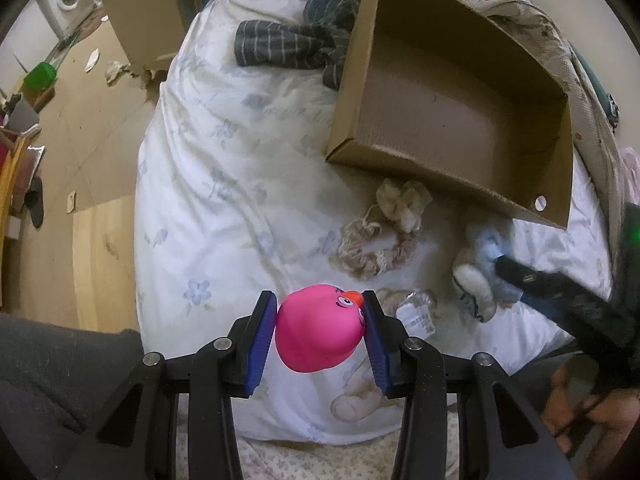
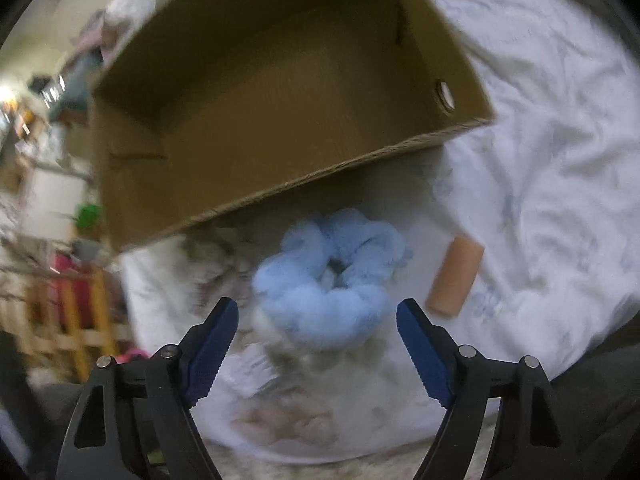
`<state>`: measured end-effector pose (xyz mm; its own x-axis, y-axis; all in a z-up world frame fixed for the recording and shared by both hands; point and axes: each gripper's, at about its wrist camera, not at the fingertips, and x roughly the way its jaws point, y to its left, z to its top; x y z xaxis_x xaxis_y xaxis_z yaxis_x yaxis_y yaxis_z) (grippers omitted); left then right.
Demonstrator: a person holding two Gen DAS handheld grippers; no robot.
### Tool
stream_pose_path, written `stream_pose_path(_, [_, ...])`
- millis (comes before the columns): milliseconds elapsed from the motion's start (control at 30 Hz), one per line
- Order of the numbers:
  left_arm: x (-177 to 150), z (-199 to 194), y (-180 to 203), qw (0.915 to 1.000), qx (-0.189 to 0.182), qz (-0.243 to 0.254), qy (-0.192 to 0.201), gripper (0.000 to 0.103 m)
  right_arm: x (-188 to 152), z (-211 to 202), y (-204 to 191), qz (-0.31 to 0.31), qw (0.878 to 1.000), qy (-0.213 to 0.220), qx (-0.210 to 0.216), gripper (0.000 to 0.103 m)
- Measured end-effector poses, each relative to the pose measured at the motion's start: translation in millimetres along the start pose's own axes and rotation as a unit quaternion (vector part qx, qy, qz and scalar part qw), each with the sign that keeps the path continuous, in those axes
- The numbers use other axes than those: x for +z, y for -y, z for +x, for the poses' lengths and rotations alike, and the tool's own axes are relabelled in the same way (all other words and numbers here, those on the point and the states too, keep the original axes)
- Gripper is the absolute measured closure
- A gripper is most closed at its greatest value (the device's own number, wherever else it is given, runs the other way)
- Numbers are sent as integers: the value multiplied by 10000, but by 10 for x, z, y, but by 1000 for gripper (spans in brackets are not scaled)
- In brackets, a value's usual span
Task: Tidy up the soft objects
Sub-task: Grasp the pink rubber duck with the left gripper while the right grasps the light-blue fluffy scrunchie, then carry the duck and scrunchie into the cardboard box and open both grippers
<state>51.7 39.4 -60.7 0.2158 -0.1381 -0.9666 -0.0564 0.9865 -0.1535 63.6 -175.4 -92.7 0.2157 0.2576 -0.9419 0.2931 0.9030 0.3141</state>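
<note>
My left gripper (image 1: 318, 312) is shut on a pink soft duck (image 1: 316, 330) with an orange beak, held above the white bed sheet (image 1: 224, 200). An empty cardboard box (image 1: 448, 120) stands on the bed ahead to the right; it also shows in the right wrist view (image 2: 280, 100). My right gripper (image 2: 318, 308) is open, jaws wide, just short of a fluffy light-blue scrunchie (image 2: 328, 276) lying in front of the box. In the left wrist view the right gripper (image 1: 504, 260) reaches the blue and white fluffy pile (image 1: 480, 264).
A beige braided scrunchie (image 1: 376, 248) and a cream fluffy one (image 1: 404, 200) lie by the box's near wall. A dark striped cloth (image 1: 288, 40) lies farther back. A tan cylinder (image 2: 456, 280) lies right of the blue scrunchie. The bed's left edge drops to the floor (image 1: 80, 160).
</note>
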Motion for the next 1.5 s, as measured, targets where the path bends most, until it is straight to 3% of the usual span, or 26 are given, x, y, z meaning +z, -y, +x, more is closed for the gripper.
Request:
stream_pose_path(100, [22, -5, 6, 10000, -25, 17, 44, 64, 19, 167, -65, -66, 9994, -120, -303, 16])
stream_pose_path(133, [30, -1, 2, 10000, -28, 23, 49, 64, 19, 222, -88, -134, 9992, -161, -332, 21])
stream_pose_path(167, [35, 3, -3, 10000, -28, 22, 53, 64, 14, 256, -102, -197, 9990, -183, -344, 40])
stream_pose_path(233, [44, 12, -23, 10000, -64, -11, 34, 64, -7, 308, -113, -281, 9991, -281, -140, 60])
stream_pose_path(367, [56, 4, -26, 9999, -124, -35, 35, 64, -44, 224, -152, -594, 9982, -111, 39, 76])
stream_pose_path(533, [57, -12, -21, 9999, -121, -43, 82, 64, -180, -112, -184, -916, 9949, 25, 431, 79])
stream_pose_path(700, [45, -8, -24, 9999, -65, -75, 105, 64, -230, -545, -123, -885, 9894, 324, 1109, 79])
stream_pose_path(833, [38, -30, -12, 9998, -15, -51, 185, 64, -164, -749, -113, -951, 9852, 556, 1311, 79])
stream_pose_path(1167, [164, -378, -9, 9970, -17, -156, 755, 64, 51, -1281, -25, -1158, 9747, 1168, 1515, 79])
stream_pose_path(1500, [774, -737, 409, 9919, -105, 358, 1212, 64, 495, -1431, -24, -1253, 9671, 1419, 1700, 79])
